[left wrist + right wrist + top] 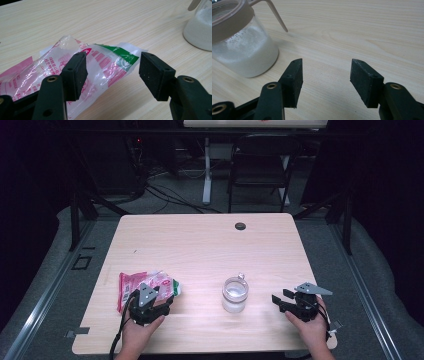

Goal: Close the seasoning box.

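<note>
On the pale wooden worktop (200, 245), a crumpled plastic packet (145, 285) printed in pink, with a green band at one end, lay flat near the left side of the near edge. The left tool (112, 72) was released: in the left gripper view its two black jaws stood wide apart on either side of the packet's green-banded end, the left jaw just over the film and the right jaw clear of it, so nothing was pinched between the pads. In the high view the same tool (148, 301), held in the person's left hand (142, 325), sat at the near edge of the packet, pointing away from the person. Well to the right of the packet, near the middle of the near half of the worktop, stood a clear jar (235, 294) holding white powder, upright, with a grey rim and a thin handle. The right tool (325, 75) was released too, its jaws spread over bare wood with the jar (242, 47) just to the left and farther off. In the high view that tool (285, 300) rested in the right hand (310, 325), right of the jar and apart from it. A small dark round disc (240, 226) sat near the far edge.
</note>
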